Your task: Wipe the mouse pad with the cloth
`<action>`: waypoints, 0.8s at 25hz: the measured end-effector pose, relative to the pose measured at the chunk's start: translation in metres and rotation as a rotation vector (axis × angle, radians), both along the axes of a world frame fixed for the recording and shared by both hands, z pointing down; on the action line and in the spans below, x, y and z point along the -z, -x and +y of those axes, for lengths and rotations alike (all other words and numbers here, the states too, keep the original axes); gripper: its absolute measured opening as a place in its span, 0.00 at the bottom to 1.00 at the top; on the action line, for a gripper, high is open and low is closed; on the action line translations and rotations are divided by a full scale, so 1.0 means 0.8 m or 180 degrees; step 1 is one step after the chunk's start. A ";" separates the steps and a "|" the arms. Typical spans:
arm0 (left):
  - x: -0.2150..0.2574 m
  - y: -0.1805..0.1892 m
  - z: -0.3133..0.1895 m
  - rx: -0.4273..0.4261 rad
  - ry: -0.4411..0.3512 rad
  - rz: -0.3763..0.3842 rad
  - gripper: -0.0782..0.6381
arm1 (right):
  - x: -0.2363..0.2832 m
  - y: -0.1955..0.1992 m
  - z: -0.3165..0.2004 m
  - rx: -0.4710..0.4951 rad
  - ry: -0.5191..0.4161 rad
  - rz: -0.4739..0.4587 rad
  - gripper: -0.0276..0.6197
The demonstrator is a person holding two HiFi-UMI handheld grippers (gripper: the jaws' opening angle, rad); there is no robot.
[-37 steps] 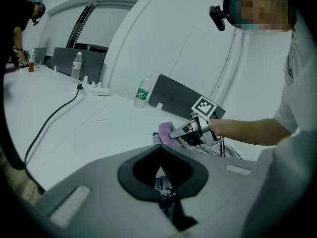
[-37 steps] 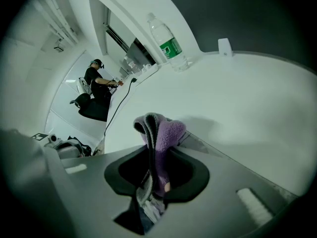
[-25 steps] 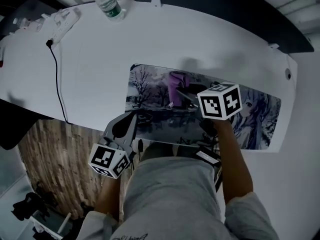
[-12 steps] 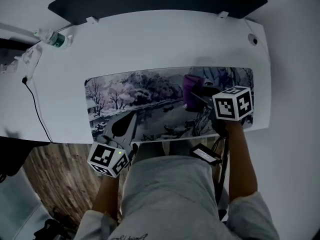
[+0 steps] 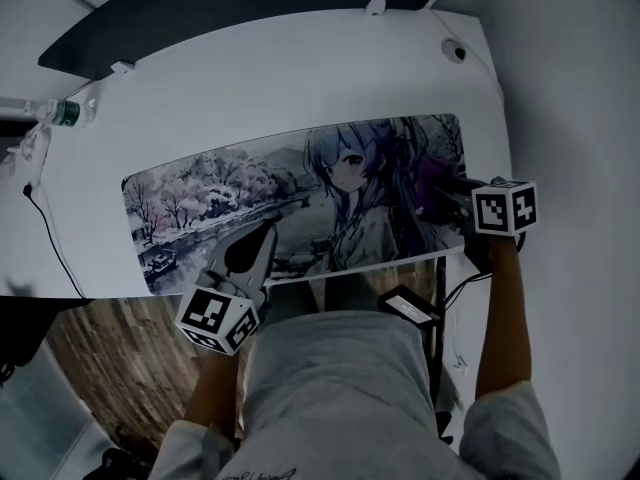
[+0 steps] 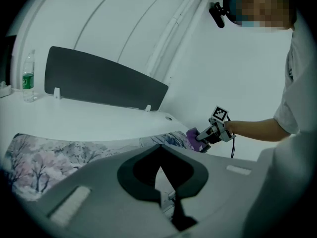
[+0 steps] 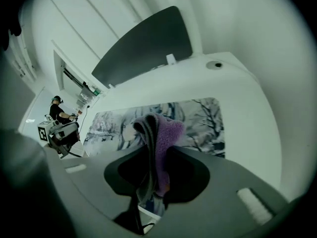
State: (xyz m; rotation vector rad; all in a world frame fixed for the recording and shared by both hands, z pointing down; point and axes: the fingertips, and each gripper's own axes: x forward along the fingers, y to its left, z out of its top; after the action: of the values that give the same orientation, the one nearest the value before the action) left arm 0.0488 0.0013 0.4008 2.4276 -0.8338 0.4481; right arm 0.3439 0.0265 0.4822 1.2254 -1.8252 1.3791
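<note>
Purple and fluffy, the one cloth [image 5: 428,181] is pinched in the right tongs [image 5: 447,196]. In the right gripper view the cloth [image 7: 162,142] stands up between the two jaws, and they squeeze it from both sides. It pokes out past their tips.

The cloth sits over the right end of the mouse pad [image 5: 230,193], close to its right edge. I cannot tell if it is pressing on the pad or is just above it.

The left tongs [image 5: 262,240] are at the near edge of the pad, left of its middle, well apart from the cloth. Their jaws are pressed together and nothing is between them. In the left gripper view the cloth [image 6: 192,134] looks small and far off, at the other end of the pad.

Counting things: one cloth, one mouse pad and two tongs. The pad is long, with a picture of a girl and snowy trees on it. It lies flat on one white desk [image 5: 250,88]. One bottle [image 5: 63,113] with a green label stands at the far left corner of the desk, well apart from the pad. One dark board [image 5: 230,13] stands along the far side of the desk.
</note>
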 end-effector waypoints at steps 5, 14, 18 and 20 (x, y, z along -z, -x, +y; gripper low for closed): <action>-0.007 -0.044 0.010 0.0002 0.0001 -0.0023 0.13 | -0.016 -0.090 0.025 -0.0138 0.0137 0.0101 0.20; -0.013 -0.074 0.023 0.0117 0.0046 -0.0070 0.13 | -0.050 -0.141 0.021 0.0094 0.0412 0.0226 0.20; -0.013 -0.076 0.024 0.0171 0.0047 -0.0090 0.13 | -0.062 -0.138 0.018 0.0120 0.0472 0.0202 0.19; -0.012 -0.076 0.024 0.0193 0.0044 -0.0096 0.13 | -0.064 -0.136 0.018 0.0118 0.0512 0.0153 0.19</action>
State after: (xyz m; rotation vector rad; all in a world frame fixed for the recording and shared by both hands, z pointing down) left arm 0.1099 0.0206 0.4106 2.3816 -0.9115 0.4670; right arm 0.4528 0.0409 0.5334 1.1267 -1.6616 1.4333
